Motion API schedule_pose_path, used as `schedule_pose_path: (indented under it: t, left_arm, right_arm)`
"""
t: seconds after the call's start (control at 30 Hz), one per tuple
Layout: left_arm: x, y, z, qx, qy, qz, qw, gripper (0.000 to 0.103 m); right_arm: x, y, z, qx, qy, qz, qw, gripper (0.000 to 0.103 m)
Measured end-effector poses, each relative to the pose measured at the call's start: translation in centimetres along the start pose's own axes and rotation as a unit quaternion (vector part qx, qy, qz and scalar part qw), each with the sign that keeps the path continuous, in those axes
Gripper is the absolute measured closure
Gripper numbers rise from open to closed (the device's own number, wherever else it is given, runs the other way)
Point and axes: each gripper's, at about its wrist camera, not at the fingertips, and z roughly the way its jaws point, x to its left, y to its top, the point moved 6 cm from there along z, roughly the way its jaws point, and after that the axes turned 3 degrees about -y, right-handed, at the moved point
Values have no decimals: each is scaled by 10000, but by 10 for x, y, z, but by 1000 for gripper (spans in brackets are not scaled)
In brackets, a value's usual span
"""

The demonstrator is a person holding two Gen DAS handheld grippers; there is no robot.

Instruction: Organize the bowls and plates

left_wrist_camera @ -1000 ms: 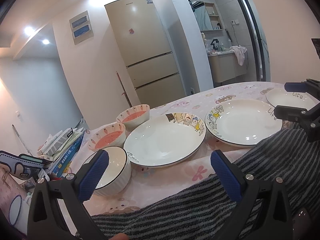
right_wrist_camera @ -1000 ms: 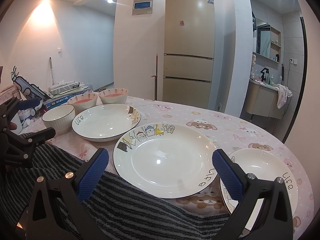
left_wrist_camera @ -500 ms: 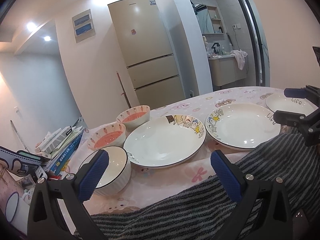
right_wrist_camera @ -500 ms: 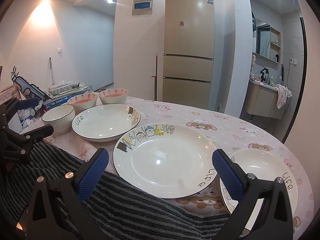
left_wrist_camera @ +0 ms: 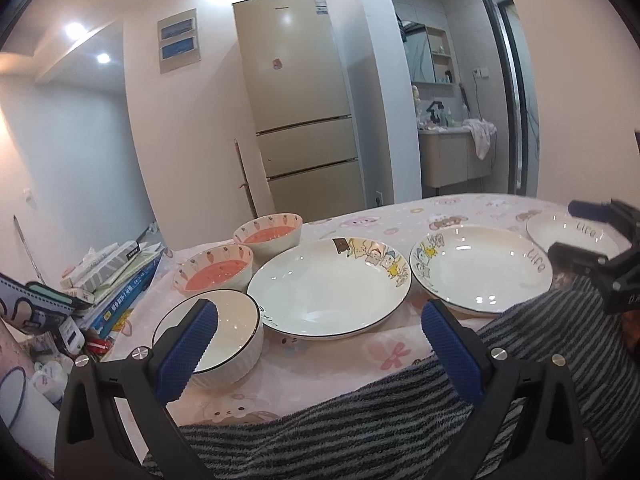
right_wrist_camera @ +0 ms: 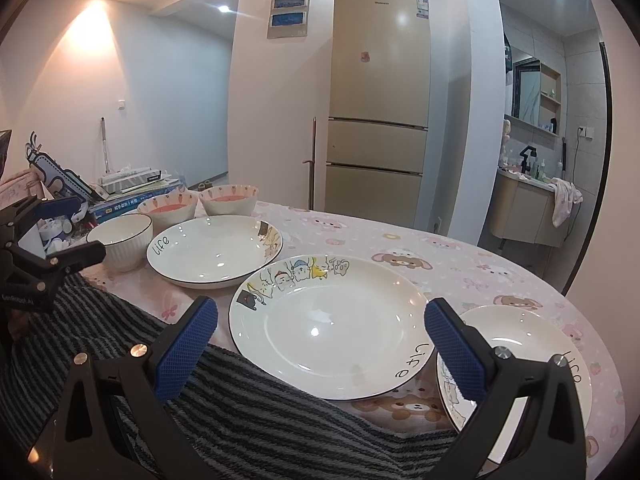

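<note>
Three white cartoon-printed plates lie in a row on the table: a left one, a middle one, a smaller right one. A white ribbed bowl stands left of them. Two pink-lined bowls stand behind it. My left gripper is open and empty, above the near table edge facing the left plate. My right gripper is open and empty, facing the middle plate.
A pink patterned tablecloth covers the round table. A grey striped towel lies over the near edge. Books and clutter pile up at the left. A fridge stands behind.
The left gripper has tilted up and shifted slightly; the dishes sit a little lower in its view. The right gripper has hardly moved. No dish has moved.
</note>
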Motion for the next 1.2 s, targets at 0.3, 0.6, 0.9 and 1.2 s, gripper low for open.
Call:
schedule_pose_path:
  t: [0.3,0.6,0.9,1.2]
  left_arm:
    - [71,42,-65,-739,475,-556,9946,0]
    - [158,95,-56,-638,-131,-1475,9869,0]
    - [220,76,43,606,-410,-2302,9704,0]
    - [238,42,125,1429,-1018,-2815,9434,8]
  right_arm:
    - [6,56,-46,-625,678,141,9956,0]
    - [74,168,-24,-1195,2158,71,9691,0]
    - [146,176,124,367,2733,393,9604,0]
    - [176,143,231,1789,2860,1034,9357,32]
